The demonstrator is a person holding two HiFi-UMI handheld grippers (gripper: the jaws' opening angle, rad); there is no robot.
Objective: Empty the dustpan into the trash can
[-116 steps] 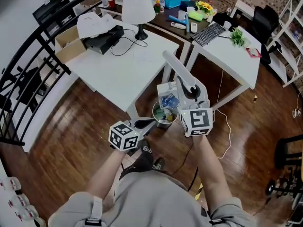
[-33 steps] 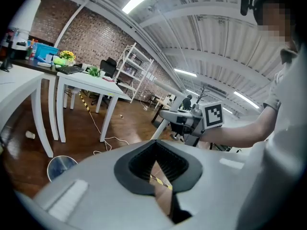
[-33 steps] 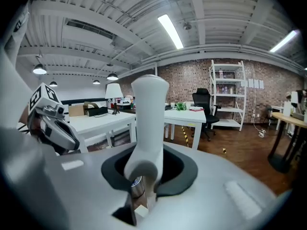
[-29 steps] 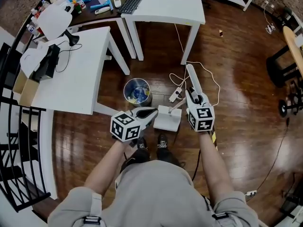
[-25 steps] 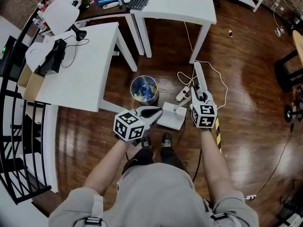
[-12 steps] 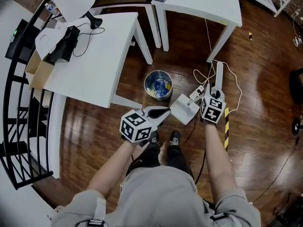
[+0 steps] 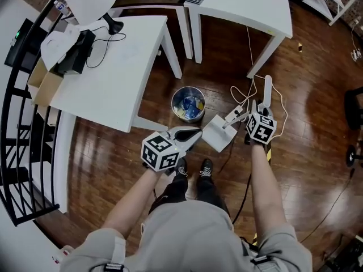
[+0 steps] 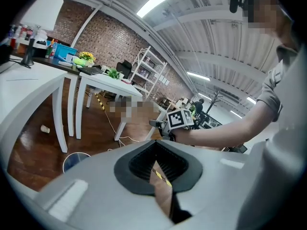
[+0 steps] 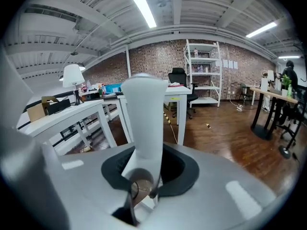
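The round metal trash can (image 7: 188, 103) stands on the wood floor by a table leg, with coloured litter inside; its rim also shows low in the left gripper view (image 8: 76, 161). The white dustpan (image 7: 218, 132) hangs low, right of the can and apart from it. Its long white handle (image 7: 266, 89) runs up through my right gripper (image 7: 258, 115), which is shut on it. In the right gripper view the handle (image 9: 144, 109) rises between the black pads of that gripper (image 9: 143, 176). My left gripper (image 7: 191, 134) is shut and holds nothing, just left of the pan; its pads meet (image 8: 156, 152).
A large white table (image 7: 108, 67) stands left of the can and a second white table (image 7: 244, 4) behind it. A power strip with cable (image 7: 237, 115) lies on the floor by the pan. The person's shoes (image 7: 194, 169) are below the grippers. A black railing (image 7: 22, 152) runs along the left.
Earlier the dustpan was tipped over the trash can. Over the last second my right gripper has carried it down and to the right, away from the can. The left gripper stayed shut.
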